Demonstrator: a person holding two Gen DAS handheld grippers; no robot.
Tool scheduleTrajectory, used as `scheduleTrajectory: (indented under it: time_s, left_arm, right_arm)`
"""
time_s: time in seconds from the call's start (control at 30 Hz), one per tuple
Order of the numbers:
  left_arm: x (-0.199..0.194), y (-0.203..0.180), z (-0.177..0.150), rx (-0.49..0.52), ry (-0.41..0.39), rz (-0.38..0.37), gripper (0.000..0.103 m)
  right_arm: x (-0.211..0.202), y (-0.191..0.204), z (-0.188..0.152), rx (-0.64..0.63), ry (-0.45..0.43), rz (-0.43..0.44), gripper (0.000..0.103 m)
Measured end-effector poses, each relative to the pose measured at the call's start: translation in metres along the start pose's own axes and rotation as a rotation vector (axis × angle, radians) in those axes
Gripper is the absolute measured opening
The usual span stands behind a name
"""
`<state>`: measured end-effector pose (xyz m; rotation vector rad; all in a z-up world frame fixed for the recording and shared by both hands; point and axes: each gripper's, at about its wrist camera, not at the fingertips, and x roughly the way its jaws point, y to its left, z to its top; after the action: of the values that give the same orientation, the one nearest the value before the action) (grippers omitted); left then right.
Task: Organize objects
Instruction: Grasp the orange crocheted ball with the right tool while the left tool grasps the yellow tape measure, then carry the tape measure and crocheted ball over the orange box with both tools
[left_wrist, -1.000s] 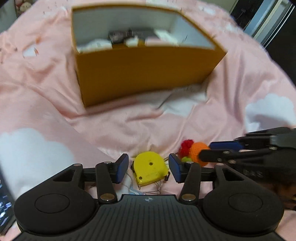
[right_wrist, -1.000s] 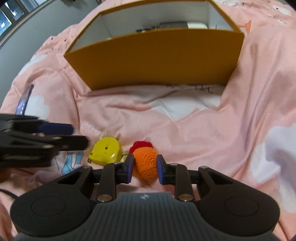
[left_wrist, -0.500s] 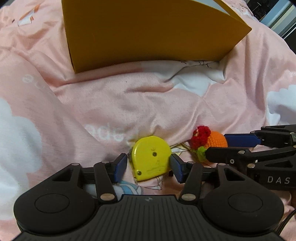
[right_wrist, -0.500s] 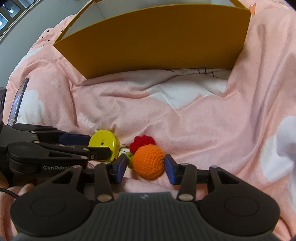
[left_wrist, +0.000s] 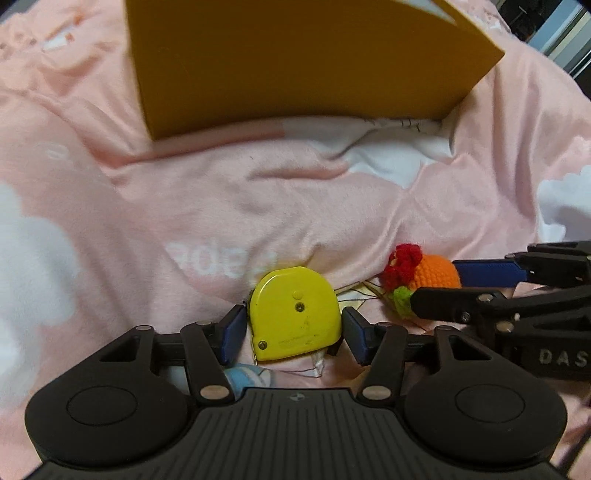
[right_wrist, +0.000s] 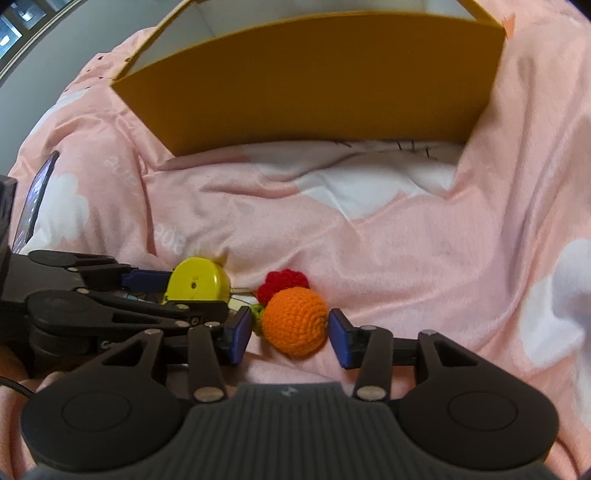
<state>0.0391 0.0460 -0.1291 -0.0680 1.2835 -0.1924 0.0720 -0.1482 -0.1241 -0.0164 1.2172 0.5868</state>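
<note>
A yellow tape measure (left_wrist: 295, 314) lies on the pink blanket between the pads of my left gripper (left_wrist: 293, 332); the pads sit right at its sides, and whether they press it I cannot tell. It also shows in the right wrist view (right_wrist: 197, 282). An orange crocheted ball (right_wrist: 295, 321) with a red and green tuft lies between the open pads of my right gripper (right_wrist: 290, 338), with small gaps on both sides. The ball also shows in the left wrist view (left_wrist: 432, 275). A yellow-orange open box (right_wrist: 314, 85) stands behind both objects.
The pink blanket (right_wrist: 406, 240) with white clouds is rumpled, with folds between the objects and the box. A dark phone or tablet (right_wrist: 35, 206) lies at the left edge. Both grippers sit side by side, almost touching.
Both grippers have dropped lower and closer to the blanket. The right gripper's jaws have opened wider around the orange ball. The left jaws have closed in beside the tape measure.
</note>
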Motion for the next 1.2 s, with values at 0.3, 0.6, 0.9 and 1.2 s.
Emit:
scheduleTrajectory:
  time_s: [0.3,0.6,0.9,1.2]
  left_arm:
    - [-0.030,0.010,-0.005,-0.055,-0.112,-0.002,0.064]
    - [-0.039,0.017,0.000,-0.071,-0.165,-0.061,0.065]
    - [-0.092,0.012,0.021,0.022,-0.330,-0.019,0.064]
    - [-0.134,0.000,0.097,0.235,-0.405,0.028,0.065]
  right_arm:
    - [0.020,0.008,0.009,-0.065,0.021,-0.043,0.048]
    - [-0.003,0.008,0.007,-0.053,-0.060,0.009,0.039]
    - [-0.072,0.017,0.039,-0.117,-0.276,0.032,0.039]
    - [-0.112,0.022,0.117,-0.170,-0.391,0.120,0.039]
